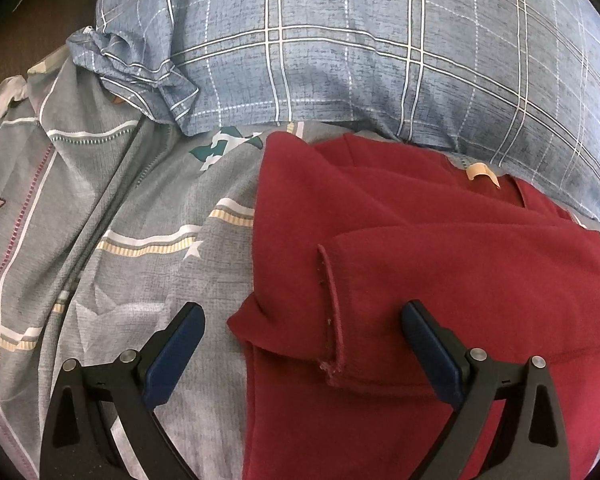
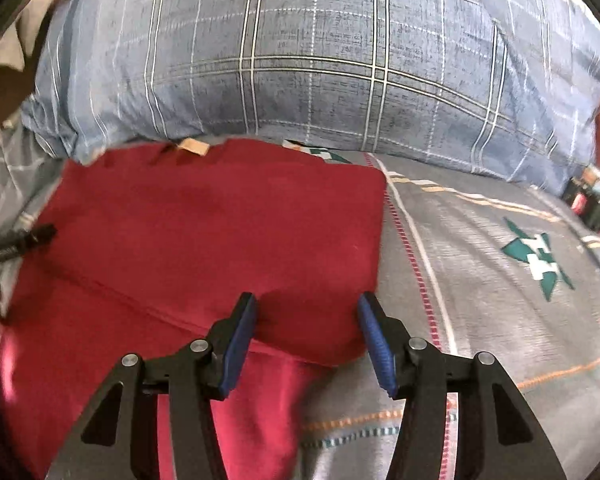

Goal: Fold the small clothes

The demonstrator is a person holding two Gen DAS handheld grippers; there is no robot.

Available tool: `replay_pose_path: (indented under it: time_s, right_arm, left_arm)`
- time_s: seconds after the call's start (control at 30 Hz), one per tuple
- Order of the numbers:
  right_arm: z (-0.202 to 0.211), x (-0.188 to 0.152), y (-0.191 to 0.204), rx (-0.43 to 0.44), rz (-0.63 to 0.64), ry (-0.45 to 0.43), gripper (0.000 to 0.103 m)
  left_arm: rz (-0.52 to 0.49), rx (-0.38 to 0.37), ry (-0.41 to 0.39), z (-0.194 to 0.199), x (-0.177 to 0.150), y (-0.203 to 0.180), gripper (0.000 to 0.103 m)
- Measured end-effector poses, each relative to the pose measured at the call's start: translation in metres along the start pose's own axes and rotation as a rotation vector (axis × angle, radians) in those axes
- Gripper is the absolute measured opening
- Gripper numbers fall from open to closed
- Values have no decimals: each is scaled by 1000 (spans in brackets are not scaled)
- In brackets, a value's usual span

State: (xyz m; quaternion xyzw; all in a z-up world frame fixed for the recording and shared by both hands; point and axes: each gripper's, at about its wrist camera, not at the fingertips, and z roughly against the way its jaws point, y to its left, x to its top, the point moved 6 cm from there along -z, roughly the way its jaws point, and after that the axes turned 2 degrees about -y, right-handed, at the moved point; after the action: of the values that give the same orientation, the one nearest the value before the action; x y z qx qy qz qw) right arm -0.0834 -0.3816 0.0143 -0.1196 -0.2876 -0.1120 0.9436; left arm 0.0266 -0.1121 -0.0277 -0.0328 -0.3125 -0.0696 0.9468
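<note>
While the red garment [image 1: 440, 264] lies partly folded on the bed [image 1: 100, 240], just below the blue checked pillow [image 1: 340, 40], I note its sleeve laid across the body, cuff hem toward my left side. Its long axis runs from the pillow back toward me. My right tongs [image 2: 306, 312] stand about half open directly over the garment's near right corner, the folded edge lying between the blue pads with nothing gripped. My left tongs [image 1: 302, 320] stand wide open, holding nothing; one pad is over the red cloth beside the cuff, the other over the grey sheet, so the left edge of the garment runs between them. I judge the right hand nearer to a usable hold. A tan neck label [image 1: 482, 170] shows at the collar; no writing on it is legible. A crest printed on the pillow is too distorted to read.
</note>
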Motion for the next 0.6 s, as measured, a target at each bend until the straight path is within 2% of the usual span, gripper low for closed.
replay_pose_path:
  time_s: [0.2, 0.33, 0.53, 0.6]
  right_arm:
    - [19, 5, 0, 65, -81, -13, 57]
    - [28, 5, 17, 123, -76, -17, 57]
    - [25, 24, 87, 322, -22, -53, 57]
    - [17, 29, 114, 343, 27, -47, 57]
  left_arm:
    - [17, -9, -13, 12, 3, 8, 99]
    - [39, -7, -21, 18, 5, 18, 99]
    - [90, 18, -9, 20, 6, 35, 99]
    - [106, 17, -4, 21, 7, 39, 99]
